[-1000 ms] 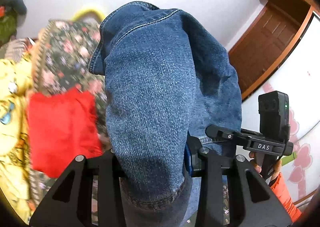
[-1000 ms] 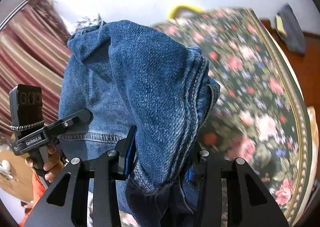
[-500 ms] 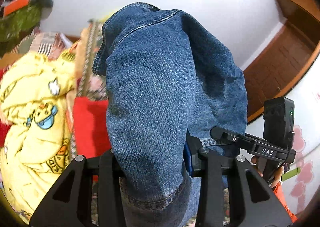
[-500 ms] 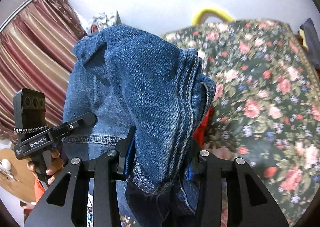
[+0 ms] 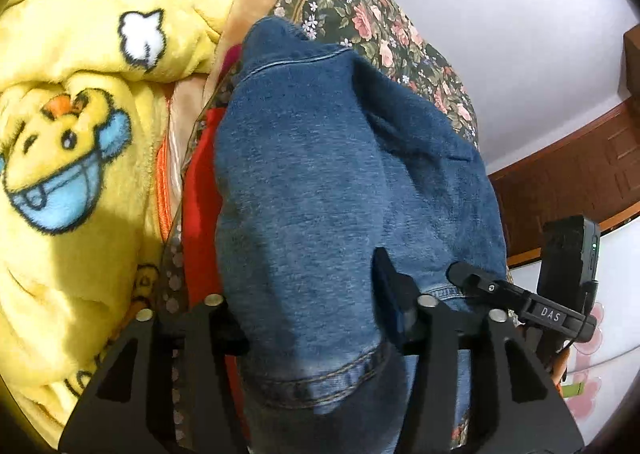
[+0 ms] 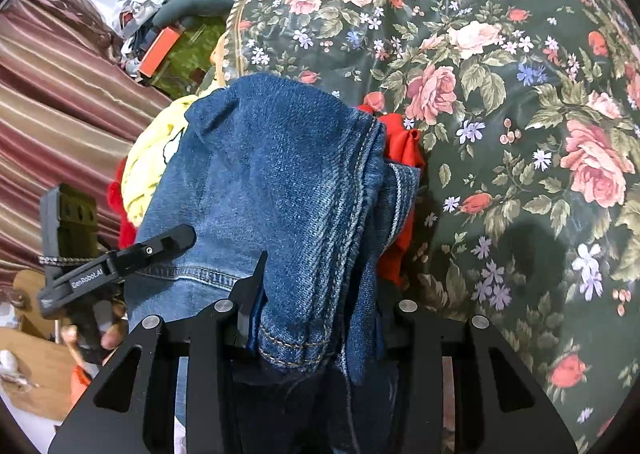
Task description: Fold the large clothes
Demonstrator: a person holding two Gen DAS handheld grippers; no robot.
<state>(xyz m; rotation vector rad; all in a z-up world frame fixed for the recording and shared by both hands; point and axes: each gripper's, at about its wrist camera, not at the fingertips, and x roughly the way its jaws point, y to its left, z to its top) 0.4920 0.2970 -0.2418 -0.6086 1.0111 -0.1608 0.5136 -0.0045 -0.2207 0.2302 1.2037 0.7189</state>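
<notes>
Two black grippers are carrying one folded blue denim garment [image 5: 320,182] above a dark floral bedspread [image 6: 500,102]. The left gripper [image 5: 316,318] is spreading its jaws, denim lying between them; the right gripper [image 6: 320,318] is pinching the stitched denim edge beside a red cloth [image 6: 400,150].

Coarse denim jacket [image 5: 320,182], fleecy yellow blanket [image 5: 80,54]

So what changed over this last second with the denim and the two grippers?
Both grippers tipped down, bringing the denim garment over the red cloth on the floral bedspread. The left gripper jaws are opening, denim still between them. The right gripper stays clamped on it.
</notes>
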